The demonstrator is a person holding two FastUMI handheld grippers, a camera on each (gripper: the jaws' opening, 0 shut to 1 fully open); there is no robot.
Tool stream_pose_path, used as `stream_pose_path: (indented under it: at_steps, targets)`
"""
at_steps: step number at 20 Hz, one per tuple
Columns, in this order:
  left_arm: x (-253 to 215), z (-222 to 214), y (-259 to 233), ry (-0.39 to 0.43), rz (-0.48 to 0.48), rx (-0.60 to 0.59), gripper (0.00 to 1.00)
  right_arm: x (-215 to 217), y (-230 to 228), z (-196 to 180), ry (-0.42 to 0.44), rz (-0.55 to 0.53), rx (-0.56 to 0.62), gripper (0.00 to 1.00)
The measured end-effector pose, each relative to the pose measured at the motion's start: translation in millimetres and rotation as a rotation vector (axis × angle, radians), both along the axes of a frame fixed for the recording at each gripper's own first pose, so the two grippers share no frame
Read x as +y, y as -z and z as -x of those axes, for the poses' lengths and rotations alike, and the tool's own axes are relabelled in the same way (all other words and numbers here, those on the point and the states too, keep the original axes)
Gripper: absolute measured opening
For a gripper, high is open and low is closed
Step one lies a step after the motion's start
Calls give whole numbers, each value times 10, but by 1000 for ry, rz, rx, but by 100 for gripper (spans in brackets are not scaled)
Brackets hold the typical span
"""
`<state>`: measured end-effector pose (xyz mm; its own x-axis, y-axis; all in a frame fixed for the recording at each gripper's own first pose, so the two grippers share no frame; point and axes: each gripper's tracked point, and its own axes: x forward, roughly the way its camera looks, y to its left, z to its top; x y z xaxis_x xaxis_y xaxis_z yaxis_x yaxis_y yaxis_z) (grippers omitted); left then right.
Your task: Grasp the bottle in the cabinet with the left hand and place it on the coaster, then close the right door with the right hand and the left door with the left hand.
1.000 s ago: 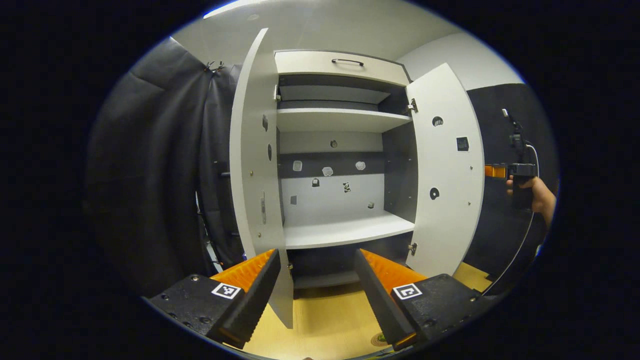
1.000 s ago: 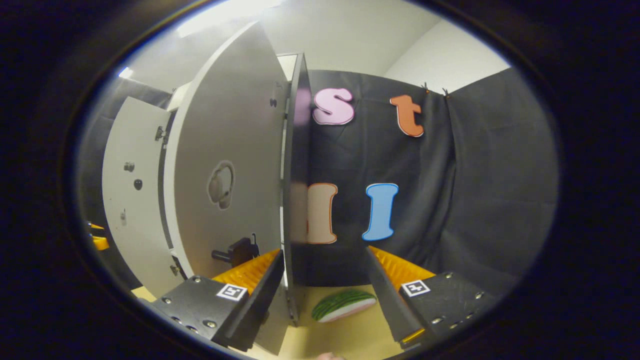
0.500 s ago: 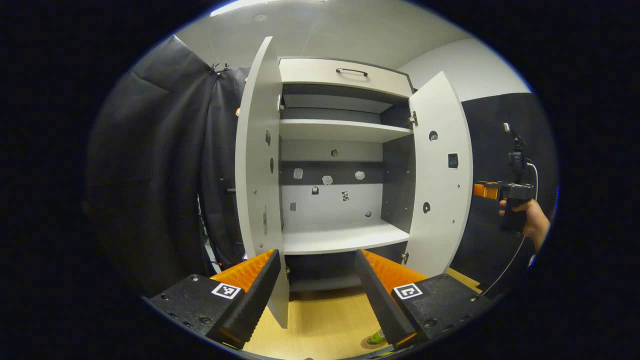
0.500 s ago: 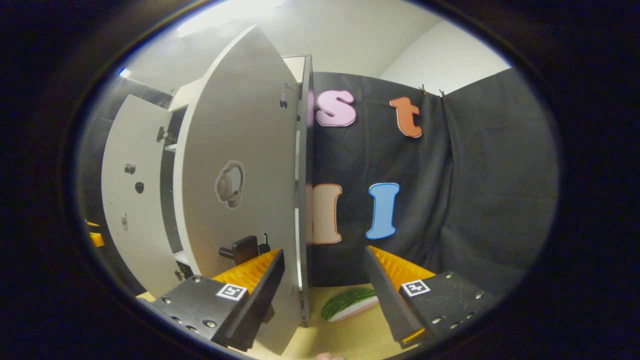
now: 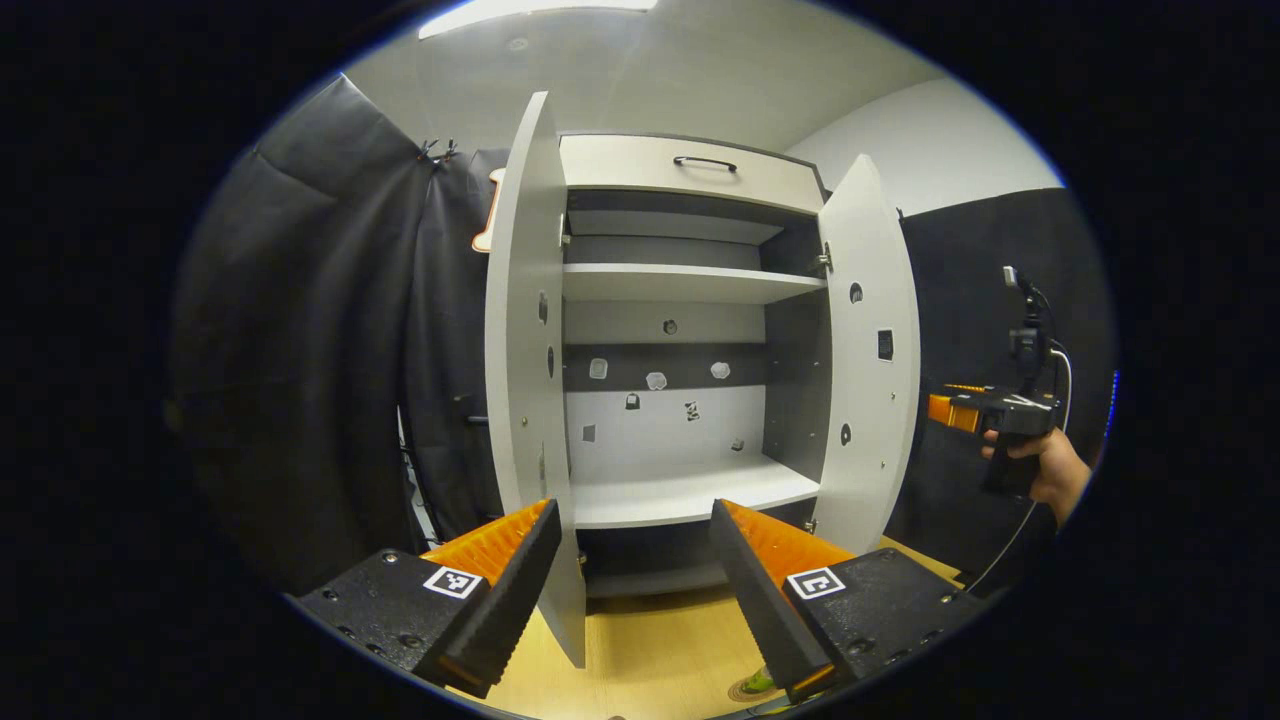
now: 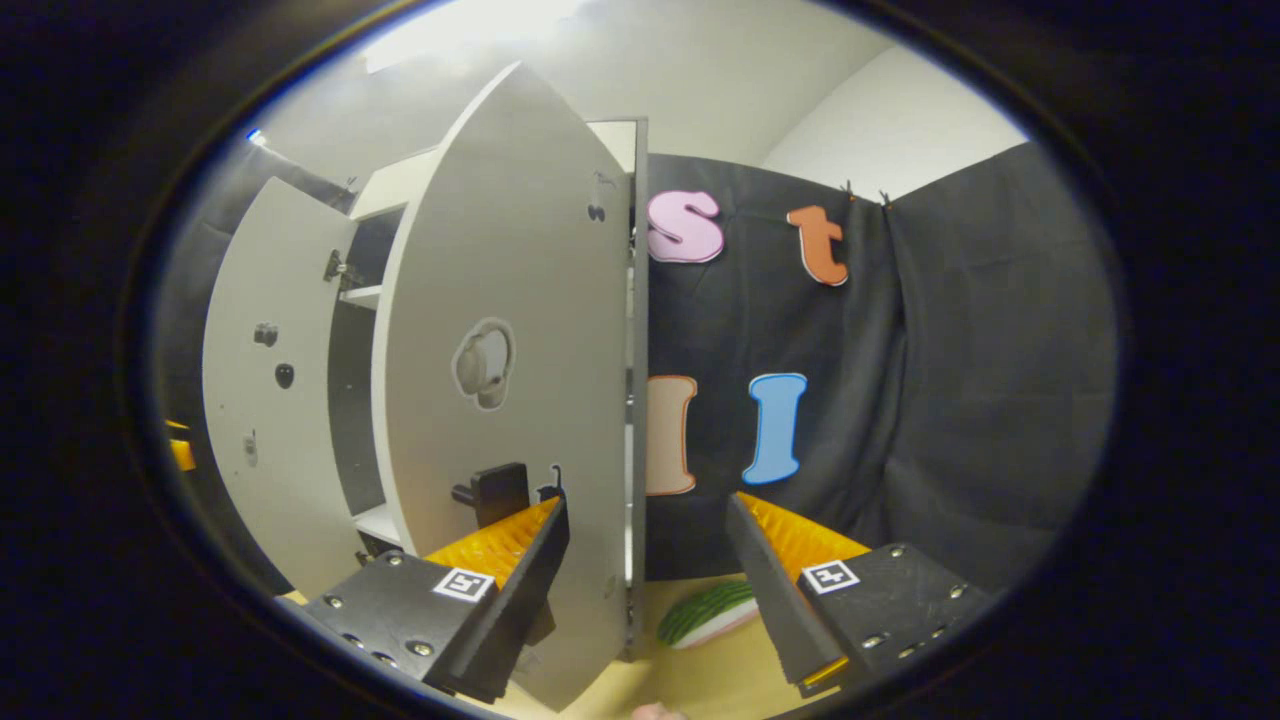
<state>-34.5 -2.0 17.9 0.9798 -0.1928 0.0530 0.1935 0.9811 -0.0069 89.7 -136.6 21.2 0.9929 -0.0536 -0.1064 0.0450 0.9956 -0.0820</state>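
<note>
In the left gripper view, the left gripper (image 5: 632, 560) hangs with jaws apart and nothing between them, facing the open cabinet (image 5: 690, 165), whose shelves look bare; a green-and-tan scrap at the bottom edge may be the bottle on its coaster (image 5: 755, 684), too cropped to be sure. The left door (image 5: 525, 350) stands edge-on just ahead on the left. Far right, a hand (image 5: 1040, 470) holds the right gripper (image 5: 940, 410) just beside the right door (image 5: 870, 350). In the right gripper view, the right gripper (image 6: 648, 570) is spread and empty, the right door's tall edge (image 6: 636, 400) standing upright between its fingers, so this gripper looks nearer its push.
</note>
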Motion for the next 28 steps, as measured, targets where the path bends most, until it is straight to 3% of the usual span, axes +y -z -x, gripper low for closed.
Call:
stream_pose_path:
  at_steps: [3,4,7,10,13,14,16,17,19,20,28]
  targets:
    - [63,-33,-64,-4,1,-11,91,118,29,-29,-13,-34,2,96]
    - [109,-36,-65,-14,-4,-9,95,165,33,-52,-21,-41,1,96]
    - [178,-37,-102,-24,-4,-12,91,371,107,-133,-56,-53,15,96]
    - [246,-28,-104,-34,-5,-10,95,666,264,-218,-130,-100,63,92]
    - [385,27,-144,-58,-9,-19,95,812,323,-204,-160,-111,84,97]
    - [414,25,-148,-72,-9,-21,95,848,316,-213,-169,-111,86,92]
    - [606,68,-137,-102,0,-20,99,941,337,-227,-193,-118,91,92]
    - [707,74,-124,-119,2,-16,95,956,352,-211,-196,-117,92,97]
    - [918,56,-94,-158,6,-8,95,969,358,-193,-191,-110,90,98]
    - [1019,32,-79,-178,7,-5,95,967,360,-187,-190,-107,89,93]
    - [1767,-199,-7,-279,79,16,96,937,358,-63,-197,-87,75,93]
